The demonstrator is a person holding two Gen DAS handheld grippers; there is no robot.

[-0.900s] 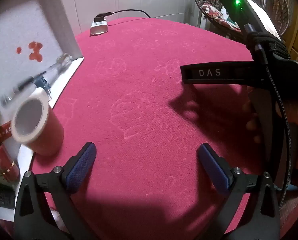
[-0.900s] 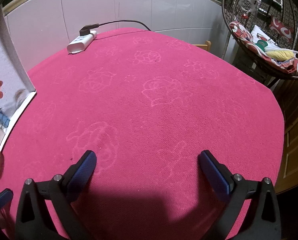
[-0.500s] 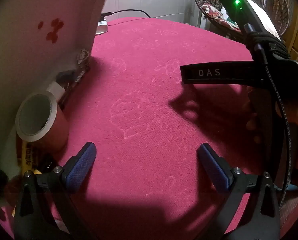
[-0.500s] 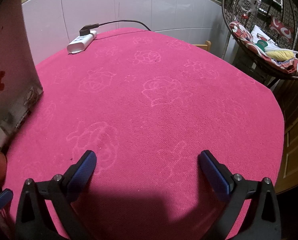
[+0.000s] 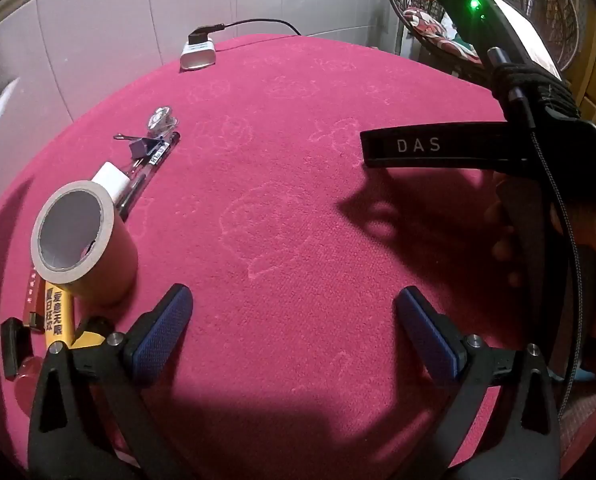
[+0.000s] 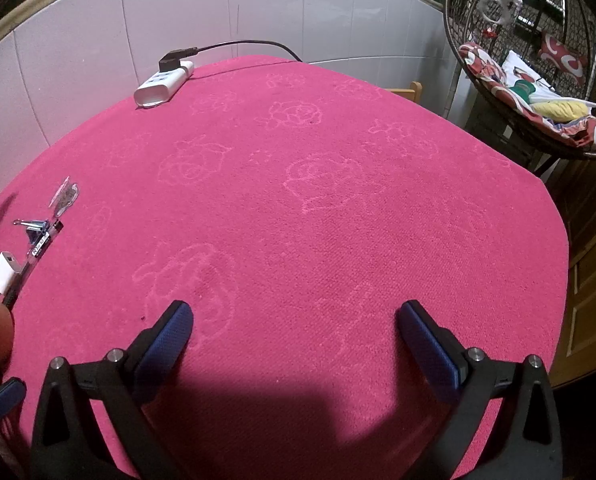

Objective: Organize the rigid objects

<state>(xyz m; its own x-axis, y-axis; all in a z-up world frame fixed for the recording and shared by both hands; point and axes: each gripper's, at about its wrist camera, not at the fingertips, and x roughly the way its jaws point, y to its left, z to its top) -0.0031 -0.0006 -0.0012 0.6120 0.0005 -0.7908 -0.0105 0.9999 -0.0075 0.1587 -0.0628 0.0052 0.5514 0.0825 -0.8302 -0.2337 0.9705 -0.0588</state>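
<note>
Left gripper (image 5: 294, 328) hangs wide open over the pink surface (image 5: 298, 208), nothing between its blue pads, and the right gripper (image 6: 294, 340) is just as wide and empty beside it. Out to the left sits the clutter: a tape roll (image 5: 84, 236) upright just beside the left finger, then a white charger (image 5: 110, 180), a pen (image 5: 150, 168) and a binder clip (image 5: 140, 146) bunched together. Farther back, a power strip (image 6: 162, 86) at the surface's far edge.

left tongs (image 5: 294, 330): spread wide, nothing held; right tongs (image 6: 294, 344): spread wide, nothing held
</note>
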